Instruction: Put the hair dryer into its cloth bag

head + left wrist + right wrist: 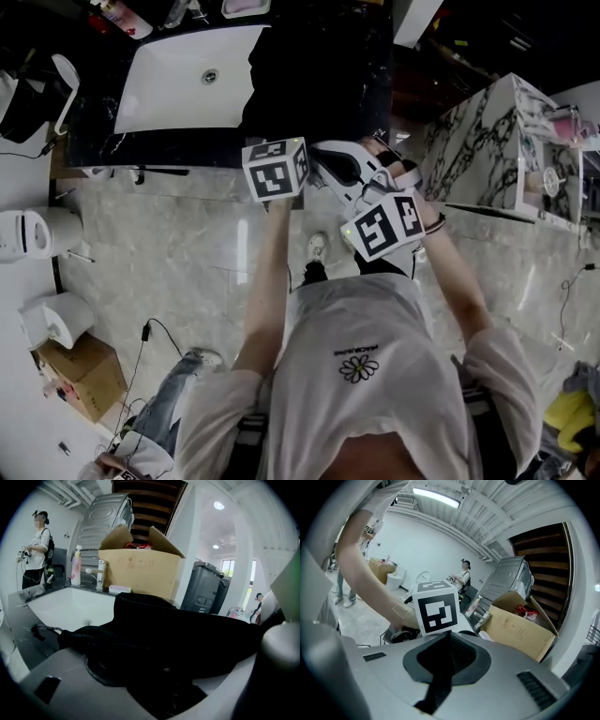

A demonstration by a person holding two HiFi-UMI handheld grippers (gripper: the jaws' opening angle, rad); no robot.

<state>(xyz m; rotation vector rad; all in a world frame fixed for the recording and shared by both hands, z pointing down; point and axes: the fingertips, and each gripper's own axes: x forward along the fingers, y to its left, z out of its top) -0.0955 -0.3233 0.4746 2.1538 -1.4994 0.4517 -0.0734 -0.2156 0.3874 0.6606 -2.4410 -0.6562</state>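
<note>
Sink (187,89), white, is set in the black worktop (94,127) at the left of your reach. In the left gripper view a person (37,550) stands beyond it at the left edge. A pale bottle (76,569) and an open cardboard box (140,576) stand behind the basin, with a dark bin (204,592) further right.

Your left tool (159,672) is at the worktop's near edge, just right of the sink. Its jaws stand wide apart. The black cloth bag (187,634) lies across the gap as a slumped mass reaching from one jaw to the other, and the pads are not closed on it. A drawstring end (40,631) runs off the bag's left side toward the basin.

Your right tool (447,641) is just beside the left one, on its right and nearer your body, and it is angled toward it. The right gripper view looks straight at the left tool's marker cube (436,611) and along your left forearm (365,583). Its jaws are closed together and pinch a narrow strip of black cloth that runs back from the pads. This reads as an edge of the cloth bag.

The hair dryer cannot be made out in any view, and whether it is inside the bag cannot be confirmed.
</note>
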